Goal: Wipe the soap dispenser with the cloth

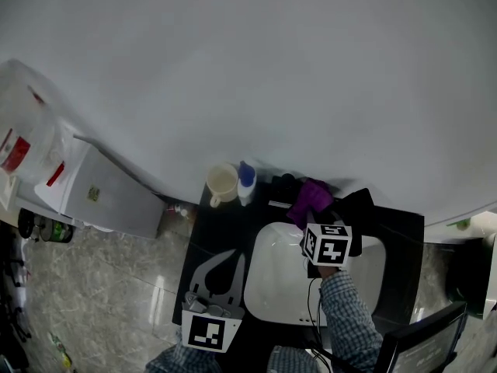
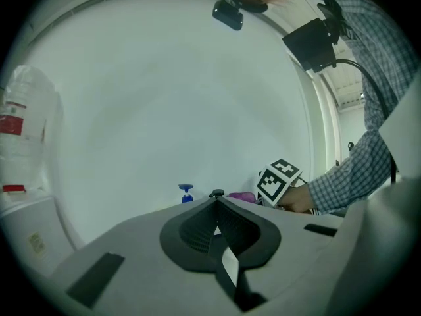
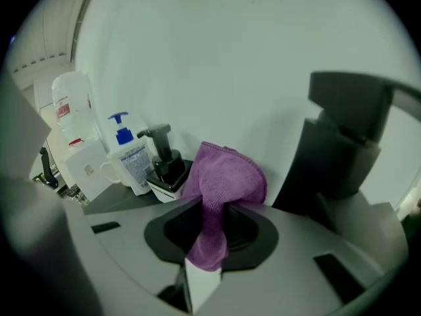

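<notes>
Two grippers are hovering over a black counter (image 1: pixel 208 231) with a white sink (image 1: pixel 268 286) set into it. The right gripper (image 3: pixel 209 210) is clamping its jaws tight on a purple cloth (image 3: pixel 223 176). One end of the cloth is hanging down between the jaws and the rest is bunching up above them. A hand in a checked sleeve (image 1: pixel 351 321) is holding this gripper above the back rim of the sink, pointing it toward the wall.

The soap dispenser (image 3: pixel 163 164), with a black pump on a white base, is standing at the back of the counter against the wall. It is sitting between a blue-capped bottle (image 3: pixel 129 155) and the cloth. The cloth is hanging just beside the dispenser. Its left edge is overlapping the dispenser's base in the right gripper view, so it is unclear whether the two are touching. A cream cup (image 1: pixel 222 183) is standing on the far side of the blue-capped bottle, close against it.

The left gripper (image 2: pixel 217 208) is resting low at the near left of the sink, well apart from the dispenser. Its jaws are pressing together with nothing between them. Off the counter's left end, a clear water jug (image 3: pixel 70 101) is sitting on a white cabinet (image 1: pixel 116 196).
</notes>
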A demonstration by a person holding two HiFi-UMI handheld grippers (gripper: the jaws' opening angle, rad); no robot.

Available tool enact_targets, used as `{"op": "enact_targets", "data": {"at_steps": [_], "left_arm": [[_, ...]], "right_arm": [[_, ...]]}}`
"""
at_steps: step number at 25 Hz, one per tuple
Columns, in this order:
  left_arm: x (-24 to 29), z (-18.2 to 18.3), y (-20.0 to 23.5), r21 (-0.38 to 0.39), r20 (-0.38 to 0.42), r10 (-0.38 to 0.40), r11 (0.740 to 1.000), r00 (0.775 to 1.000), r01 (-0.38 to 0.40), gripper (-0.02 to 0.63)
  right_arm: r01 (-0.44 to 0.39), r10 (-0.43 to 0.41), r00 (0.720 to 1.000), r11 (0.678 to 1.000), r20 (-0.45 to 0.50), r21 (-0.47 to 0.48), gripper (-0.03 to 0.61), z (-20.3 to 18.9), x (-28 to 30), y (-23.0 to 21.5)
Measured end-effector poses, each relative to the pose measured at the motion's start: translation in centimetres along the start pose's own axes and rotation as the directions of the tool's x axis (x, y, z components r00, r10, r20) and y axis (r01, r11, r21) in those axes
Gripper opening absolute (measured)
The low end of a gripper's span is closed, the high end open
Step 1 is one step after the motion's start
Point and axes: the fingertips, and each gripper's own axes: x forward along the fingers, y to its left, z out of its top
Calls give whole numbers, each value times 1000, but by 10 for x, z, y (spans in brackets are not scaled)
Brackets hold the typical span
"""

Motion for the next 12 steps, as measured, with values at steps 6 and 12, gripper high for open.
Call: {"op": "enact_targets", "data": {"at_steps": [6, 12], "left_arm": [[3, 4, -2, -73, 24, 11, 997, 1000, -10, 2], [3, 2, -3, -33, 15, -7, 999, 1000, 7, 2]], "right_arm": [[-19, 22, 988, 1000, 153, -19, 78, 51, -49, 15], [-76, 93, 956, 995, 278, -71, 78, 99, -66, 47]]}}
